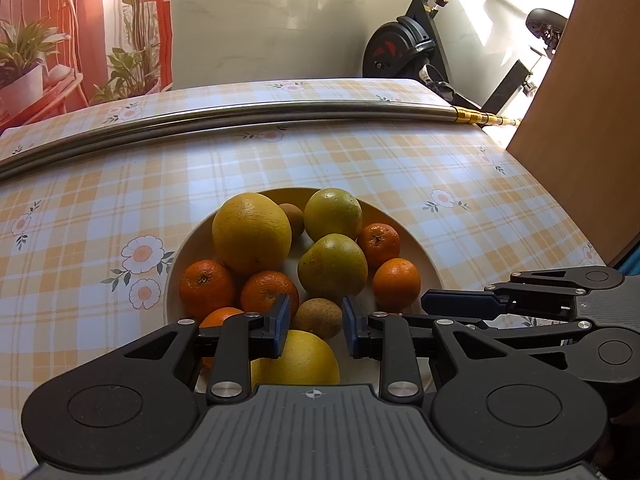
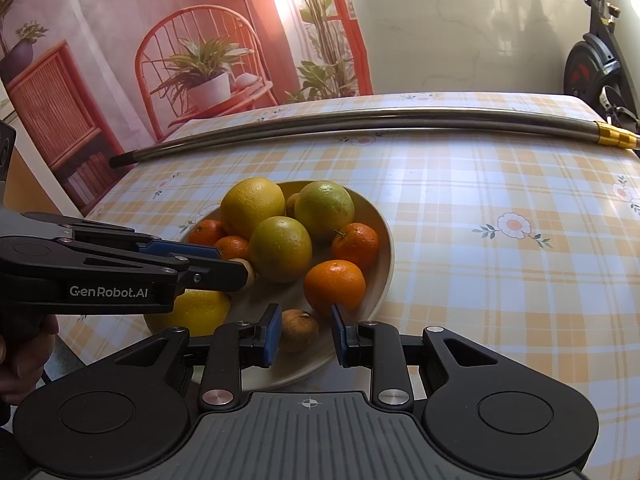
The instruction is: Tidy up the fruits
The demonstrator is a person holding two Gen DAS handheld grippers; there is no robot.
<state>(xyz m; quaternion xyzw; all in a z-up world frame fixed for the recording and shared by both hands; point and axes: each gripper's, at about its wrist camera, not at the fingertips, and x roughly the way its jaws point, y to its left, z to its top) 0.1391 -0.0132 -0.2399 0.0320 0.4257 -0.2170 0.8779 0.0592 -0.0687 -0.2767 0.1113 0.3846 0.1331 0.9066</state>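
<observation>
Plate [image 1: 426,258] of citrus on checked tablecloth [image 1: 460,168], left gripper [image 1: 316,320] and right gripper [image 2: 304,330] at plate's 6 o'clock, jaws narrow, nothing clearly held.

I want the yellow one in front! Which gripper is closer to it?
Left. The left gripper hangs just over the front yellow fruit; the right gripper sits off to its right.
</observation>
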